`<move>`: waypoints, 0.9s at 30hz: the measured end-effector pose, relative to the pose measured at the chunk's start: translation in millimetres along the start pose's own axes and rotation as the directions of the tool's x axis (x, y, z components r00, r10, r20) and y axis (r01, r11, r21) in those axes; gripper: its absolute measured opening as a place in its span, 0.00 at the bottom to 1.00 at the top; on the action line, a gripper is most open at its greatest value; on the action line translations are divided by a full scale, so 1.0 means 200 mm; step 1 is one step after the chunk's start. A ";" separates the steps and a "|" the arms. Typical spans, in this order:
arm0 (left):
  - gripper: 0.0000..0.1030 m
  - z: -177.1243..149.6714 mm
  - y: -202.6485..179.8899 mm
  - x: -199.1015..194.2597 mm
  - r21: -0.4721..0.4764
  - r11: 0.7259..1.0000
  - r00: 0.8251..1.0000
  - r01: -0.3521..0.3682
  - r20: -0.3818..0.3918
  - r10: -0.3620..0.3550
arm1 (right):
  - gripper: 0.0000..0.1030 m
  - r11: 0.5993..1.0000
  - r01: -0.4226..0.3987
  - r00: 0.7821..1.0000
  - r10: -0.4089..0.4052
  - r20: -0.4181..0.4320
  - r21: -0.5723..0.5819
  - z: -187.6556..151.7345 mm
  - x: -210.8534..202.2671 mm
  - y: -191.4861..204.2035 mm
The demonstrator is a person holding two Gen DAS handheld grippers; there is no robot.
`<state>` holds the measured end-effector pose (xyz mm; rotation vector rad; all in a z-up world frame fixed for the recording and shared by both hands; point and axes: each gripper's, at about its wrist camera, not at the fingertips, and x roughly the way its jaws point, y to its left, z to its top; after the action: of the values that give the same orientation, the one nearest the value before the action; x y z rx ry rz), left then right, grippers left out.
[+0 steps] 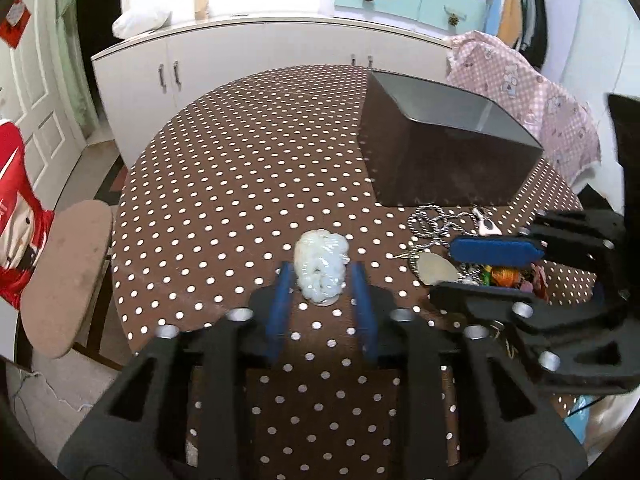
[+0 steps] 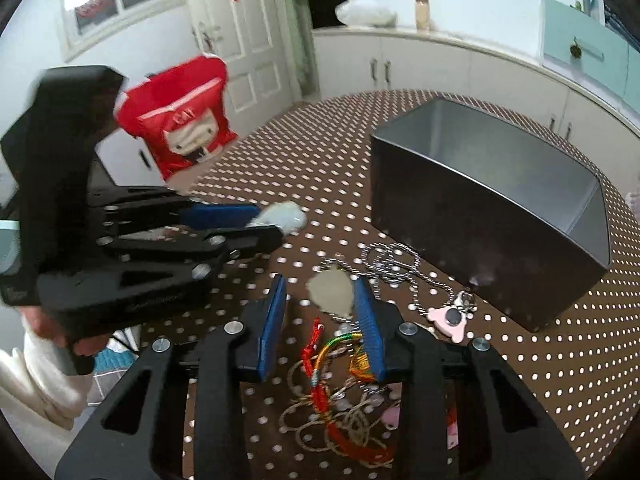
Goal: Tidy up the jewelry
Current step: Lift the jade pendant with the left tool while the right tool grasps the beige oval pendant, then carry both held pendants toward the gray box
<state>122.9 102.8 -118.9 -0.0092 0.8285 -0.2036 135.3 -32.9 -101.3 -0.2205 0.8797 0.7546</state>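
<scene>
While the box (image 1: 448, 148) at the back of the bench (image 1: 240, 160) shows only bare grey walls inside from my left wrist view, I judge the sorting has barely begun: nothing visible has gone in yet. My left hand-held gripper (image 1: 322, 280) has its blue pads apart on either side of a pale, carved jade-like pendant (image 1: 320, 266) lying flat on the dotted cloth; a sliver of gap shows on each side, so I read it as bracketed, not pinched. To the right sits the rest of the pile, a silver chain (image 1: 430, 222) just in front of the box. From the right wrist view, the box interior again looks empty as far as I can see in, so every piece is left to move. My right hand-held gripper (image 2: 320, 304) hangs over the tangle, jaws apart, with a flat, dull, leaf-shaped pendant (image 2: 332, 292) between the pad tips; it seems to touch the right pad only, so I would not call it gripped. Below lie red and rainbow cords (image 2: 320, 360) knotted with tan string, likely to drag together. A pink bear charm (image 2: 448, 320) rests on the chain's end, close beside the box.
</scene>
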 end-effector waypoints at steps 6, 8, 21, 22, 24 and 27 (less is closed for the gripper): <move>0.60 0.01 0.04 0.02 -0.010 1.000 1.000 -0.012 0.020 0.012 | 0.23 0.996 0.071 0.997 -0.073 -0.023 -0.058 0.00 0.03 0.02; 0.43 0.02 0.05 0.03 0.003 0.999 0.999 -0.037 0.028 0.037 | 0.22 0.995 0.076 0.997 -0.078 -0.020 -0.063 -0.01 0.03 0.03; 0.28 0.05 0.11 0.01 -0.009 1.000 1.000 -0.016 0.026 0.016 | 0.22 0.998 0.066 0.994 -0.067 0.082 0.014 -0.01 -0.11 -0.02; 0.28 0.06 0.11 0.00 -0.007 1.000 0.999 -0.019 0.030 0.019 | 0.22 0.998 0.066 0.993 -0.067 0.094 0.013 0.00 -0.13 -0.02; 0.28 0.07 0.09 -0.01 -0.006 1.000 0.999 -0.020 0.035 0.021 | 0.22 0.998 0.065 0.989 -0.065 0.132 0.006 0.01 -0.19 -0.02; 0.25 0.10 0.08 -0.03 -0.013 1.000 0.999 -0.003 0.044 0.003 | 0.22 0.996 0.086 0.980 -0.085 0.178 0.001 0.02 -0.26 -0.02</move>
<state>136.2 118.5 -101.8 -0.0243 0.7860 -0.1944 120.2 -60.1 -58.8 -0.1928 0.6943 0.6857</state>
